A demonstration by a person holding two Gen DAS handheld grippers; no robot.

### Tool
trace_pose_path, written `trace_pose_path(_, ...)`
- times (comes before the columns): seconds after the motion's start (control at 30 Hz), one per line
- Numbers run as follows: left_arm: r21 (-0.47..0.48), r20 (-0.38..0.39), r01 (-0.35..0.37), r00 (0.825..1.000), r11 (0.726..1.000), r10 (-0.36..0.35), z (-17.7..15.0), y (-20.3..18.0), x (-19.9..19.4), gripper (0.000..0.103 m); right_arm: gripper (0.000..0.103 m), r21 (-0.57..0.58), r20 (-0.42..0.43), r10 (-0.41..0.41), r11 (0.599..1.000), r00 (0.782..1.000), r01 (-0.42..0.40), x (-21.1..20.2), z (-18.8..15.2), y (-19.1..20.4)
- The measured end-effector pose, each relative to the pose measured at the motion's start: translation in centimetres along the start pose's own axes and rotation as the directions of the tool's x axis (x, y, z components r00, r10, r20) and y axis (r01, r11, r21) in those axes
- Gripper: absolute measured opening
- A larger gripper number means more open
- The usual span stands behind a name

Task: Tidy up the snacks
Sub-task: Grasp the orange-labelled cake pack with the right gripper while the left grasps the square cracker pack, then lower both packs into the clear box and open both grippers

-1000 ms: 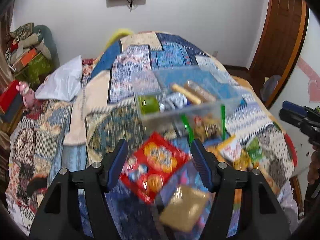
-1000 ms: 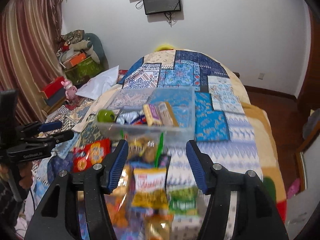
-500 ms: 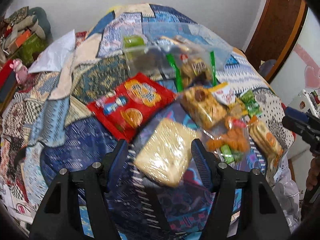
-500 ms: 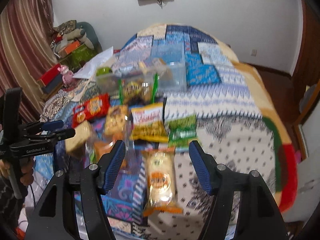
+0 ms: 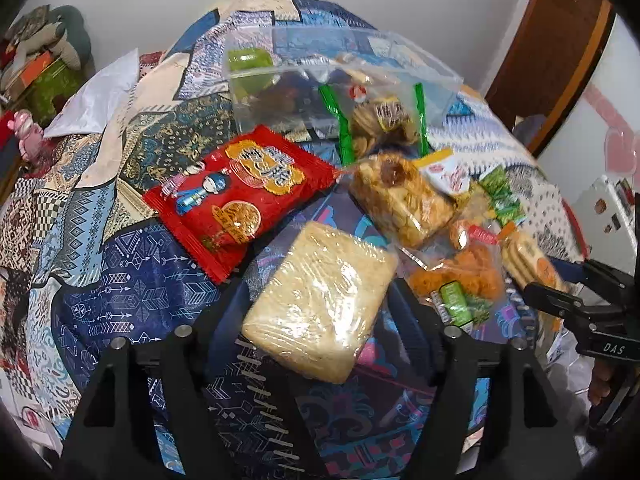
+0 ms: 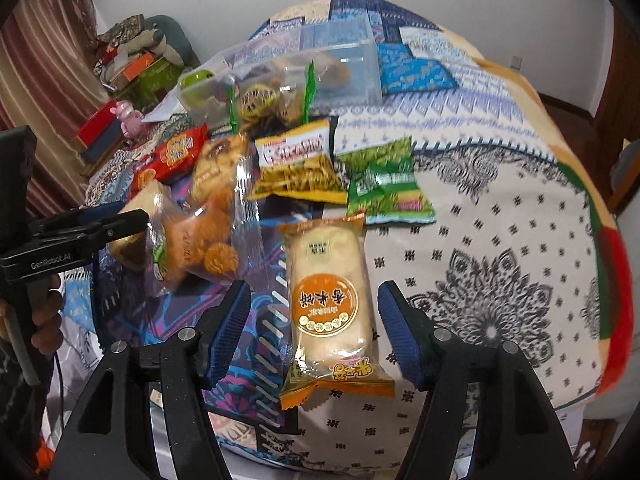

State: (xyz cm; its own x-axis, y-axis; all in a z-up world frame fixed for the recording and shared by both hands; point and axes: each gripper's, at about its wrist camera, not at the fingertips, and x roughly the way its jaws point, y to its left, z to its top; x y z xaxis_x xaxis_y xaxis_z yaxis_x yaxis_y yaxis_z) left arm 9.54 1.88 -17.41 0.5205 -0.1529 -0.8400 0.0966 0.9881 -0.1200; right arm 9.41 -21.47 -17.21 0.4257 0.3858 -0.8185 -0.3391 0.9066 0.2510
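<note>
Both tools lower, left tool point(image 5: 316, 320) wider astride the plastic-wrapped block point(image 5: 320, 304).

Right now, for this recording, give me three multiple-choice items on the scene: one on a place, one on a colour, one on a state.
1. Where does the clear plastic bin stand?
A. On the bed, beyond the loose snacks
B. On the floor by the door
C. Under the right gripper

2. What colour are the crimped ends of the rice cracker pack between the right gripper's fingers?
A. Blue
B. Orange
C. Purple

3. How does the left gripper stand toward the pale wrapped noodle block?
A. Shut on it and lifting it
B. Away from it, over the pillow
C. Fingers on either side of it, block lying on the bedspread

Answers: 1 A, the bin sits on the patchwork bedspread behind the packets. 2 B, its top and bottom seals are orange. 3 C, the jaws straddle the block without visibly squeezing it.
</note>
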Motion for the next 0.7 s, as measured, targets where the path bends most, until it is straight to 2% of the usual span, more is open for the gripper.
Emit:
trace_pose_path(0.07,0.01,-0.018,-0.013,1.0,1.0,0.013,-0.1,-0.2,0.6,0.072,0.061,0.008,-0.011,0.007,1.0,1.0,-0.006,0.4,-0.2,-0.1)
trace_pose_path(0.17,0.011,-0.02,-0.017,1.0,1.0,0.017,-0.1,-0.3,0.9,0.072,0.054,0.008,-0.01,0.003,1.0,1.0,-0.003,0.4,-0.4,-0.2)
trace_pose_path(0.23,0.004,-0.022,-0.015,1.0,1.0,0.015,0.0,-0.3,1.2,0.072,0.044,0.011,-0.008,0.006,1.0,1.0,-0.006,0.3,-0.4,-0.3)
trace_pose_path(0.33,-0.006,-0.014,0.015,1.0,1.0,-0.015,-0.1,-0.4,1.3,0.062,0.032,0.015,-0.01,0.013,1.0,1.0,-0.013,0.3,-0.4,-0.5)
trace_pose_path(0.4,-0.004,-0.007,0.033,0.999,0.999,-0.033,-0.2,-0.6,1.1,0.056,0.031,0.023,-0.006,0.026,0.999,1.0,-0.026,0.2,-0.3,-0.6)
trace_pose_path(0.7,0.005,0.048,0.002,0.999,1.0,-0.002,0.1,-0.6,-1.2,0.055,0.031,0.011,0.066,0.023,1.0,0.998,-0.024,-2.2,0.4,-0.2)
